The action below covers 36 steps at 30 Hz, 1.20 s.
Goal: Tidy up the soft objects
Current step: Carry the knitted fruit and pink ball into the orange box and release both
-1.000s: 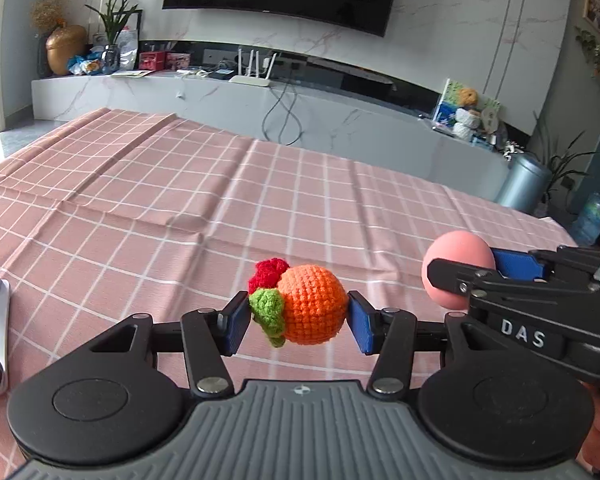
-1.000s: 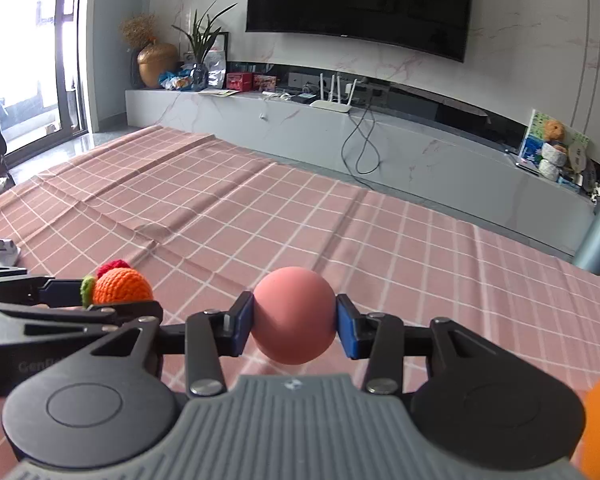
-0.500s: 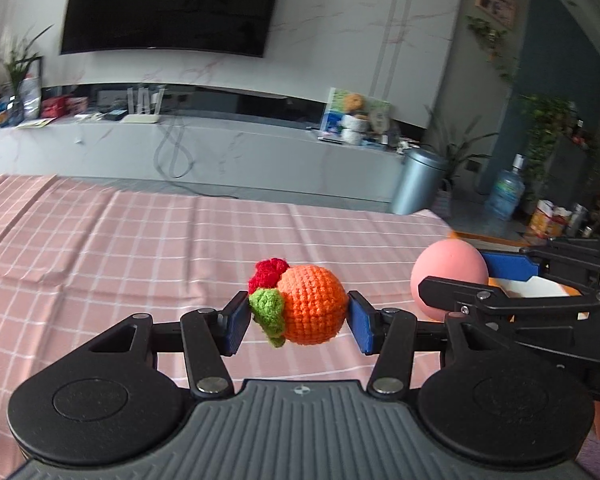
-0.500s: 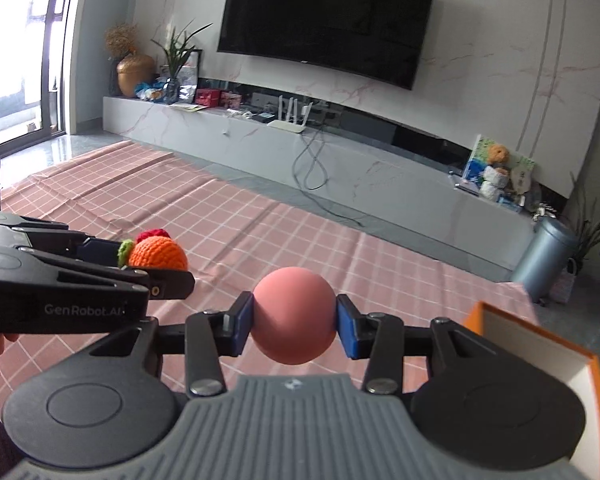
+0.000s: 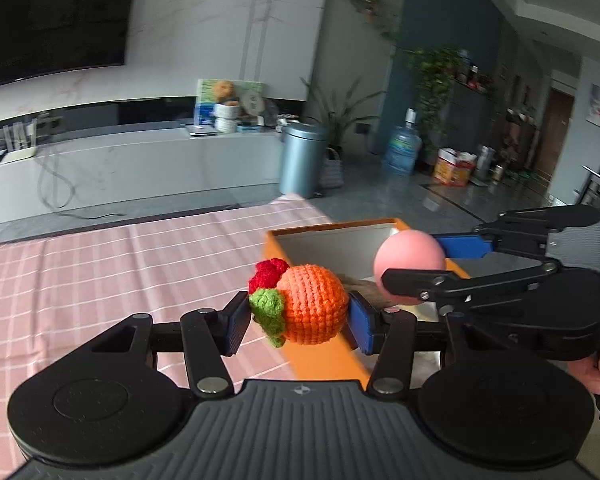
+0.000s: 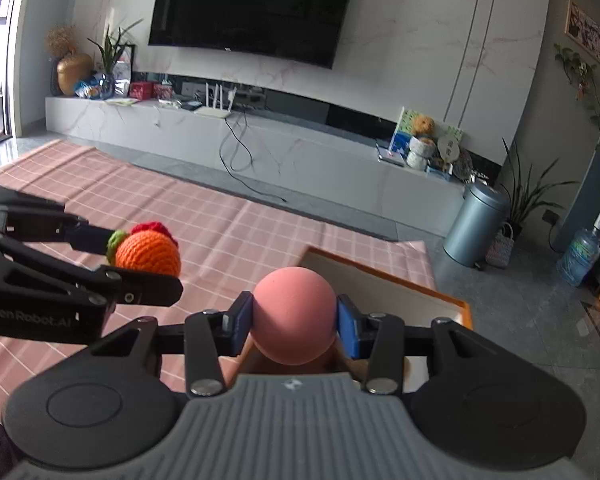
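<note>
My left gripper (image 5: 298,322) is shut on a crocheted orange fruit (image 5: 314,304) with a green leaf and red tuft, held in the air at the near left edge of an orange box (image 5: 320,360). My right gripper (image 6: 294,326) is shut on a pink ball (image 6: 294,316), which hangs over the box's white inside (image 6: 380,284). In the left wrist view the pink ball (image 5: 408,266) and the right gripper (image 5: 440,264) show at the right, above the box. In the right wrist view the crocheted fruit (image 6: 148,256) and left gripper (image 6: 140,254) sit to the left.
A pink checked cloth (image 5: 100,272) covers the table; the box stands at its right end near the edge. Something brownish (image 5: 364,292) lies inside the box, mostly hidden. Beyond the table are a grey bin (image 5: 302,160), a TV bench (image 6: 260,144) and a water bottle (image 5: 404,148). A hand (image 5: 598,368) grips the right tool.
Both grippers have swung right across the cloth and risen, each keeping its object. The orange box has come into view below them; the left gripper has rolled somewhat.
</note>
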### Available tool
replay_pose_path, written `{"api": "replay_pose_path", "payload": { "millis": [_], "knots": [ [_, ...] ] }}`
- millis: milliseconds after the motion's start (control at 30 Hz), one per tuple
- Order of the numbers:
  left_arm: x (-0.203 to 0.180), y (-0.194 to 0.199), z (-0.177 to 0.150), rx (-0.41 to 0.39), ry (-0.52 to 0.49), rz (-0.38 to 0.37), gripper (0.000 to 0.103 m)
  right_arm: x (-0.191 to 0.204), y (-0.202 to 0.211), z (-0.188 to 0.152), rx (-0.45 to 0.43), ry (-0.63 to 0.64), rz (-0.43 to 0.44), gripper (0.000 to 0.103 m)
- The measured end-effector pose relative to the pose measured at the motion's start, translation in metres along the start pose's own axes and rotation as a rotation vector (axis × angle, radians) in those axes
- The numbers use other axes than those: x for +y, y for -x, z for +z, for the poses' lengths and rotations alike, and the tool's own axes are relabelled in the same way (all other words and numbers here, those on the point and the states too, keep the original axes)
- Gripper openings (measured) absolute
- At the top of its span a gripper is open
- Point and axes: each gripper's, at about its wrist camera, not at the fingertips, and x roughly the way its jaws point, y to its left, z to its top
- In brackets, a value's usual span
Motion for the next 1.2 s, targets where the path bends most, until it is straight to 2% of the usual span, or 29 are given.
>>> {"api": "replay_pose_path", "payload": {
  "millis": [167,400,633,900,1200],
  "knots": [
    [-0.029,-0.041,0.016,0.073,-0.092,-0.066,0.059,-0.038,-0.017,-0.011,0.071,0.030,-0.019,0.044],
    [-0.045,-0.098,0.021,0.189,-0.126,-0.136,0.059,-0.070,-0.052,-0.026,0.152,0.121,-0.002,0.044],
    [-0.054,-0.129,0.016,0.240,-0.168,-0.127,0.059,-0.087,-0.080,-0.030,0.185,0.234,0.026,0.045],
    [-0.063,-0.156,0.011,0.302,-0.261,-0.099,0.059,-0.081,-0.107,-0.042,0.266,0.335,0.019,0.047],
    [-0.068,-0.169,0.002,0.358,-0.281,-0.066,0.064,-0.085,-0.122,-0.052,0.326,0.335,0.003,0.049]
  ]
}}
